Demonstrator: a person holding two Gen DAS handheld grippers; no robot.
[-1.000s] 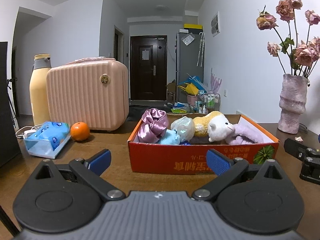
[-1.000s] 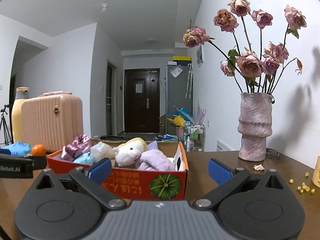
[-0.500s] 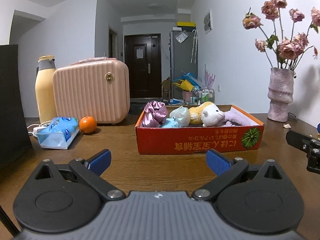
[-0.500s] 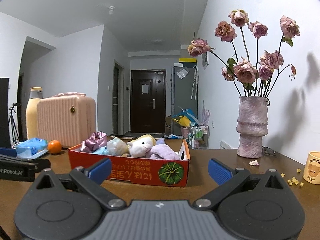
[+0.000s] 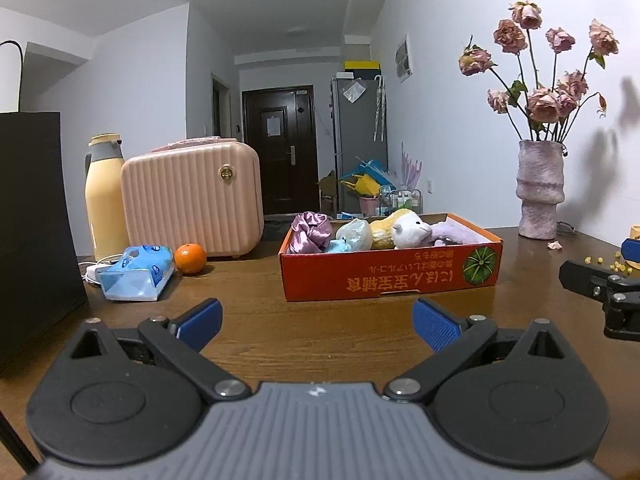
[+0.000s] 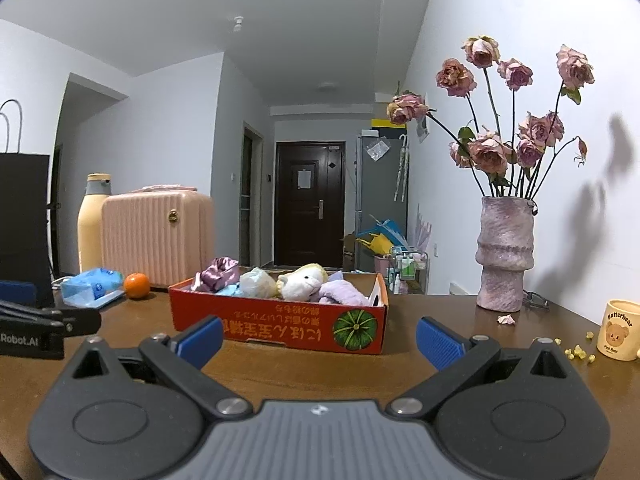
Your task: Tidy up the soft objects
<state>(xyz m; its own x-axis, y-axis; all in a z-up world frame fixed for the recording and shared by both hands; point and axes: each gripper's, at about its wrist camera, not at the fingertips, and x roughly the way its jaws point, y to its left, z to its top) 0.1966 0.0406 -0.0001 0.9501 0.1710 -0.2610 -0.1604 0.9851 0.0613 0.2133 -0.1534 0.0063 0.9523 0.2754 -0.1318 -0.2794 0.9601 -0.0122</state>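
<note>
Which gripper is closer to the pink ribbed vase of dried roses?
Right. The right gripper is beside the red cardboard box, the pink ribbed vase just ahead to its right; the left gripper sits farther left.

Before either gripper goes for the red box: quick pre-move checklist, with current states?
1. Left gripper open, nothing held: ok.
2. Right gripper open, nothing held: ok.
3. Soft items in the red box, including white plush and purple satin cloth: ok.
4. Bare table between grippers and box: ok.
5. Vase stands right of the box, apart from it: ok, mind it.
6. Whether the blue tissue pack counts as soft: cannot tell.
</note>
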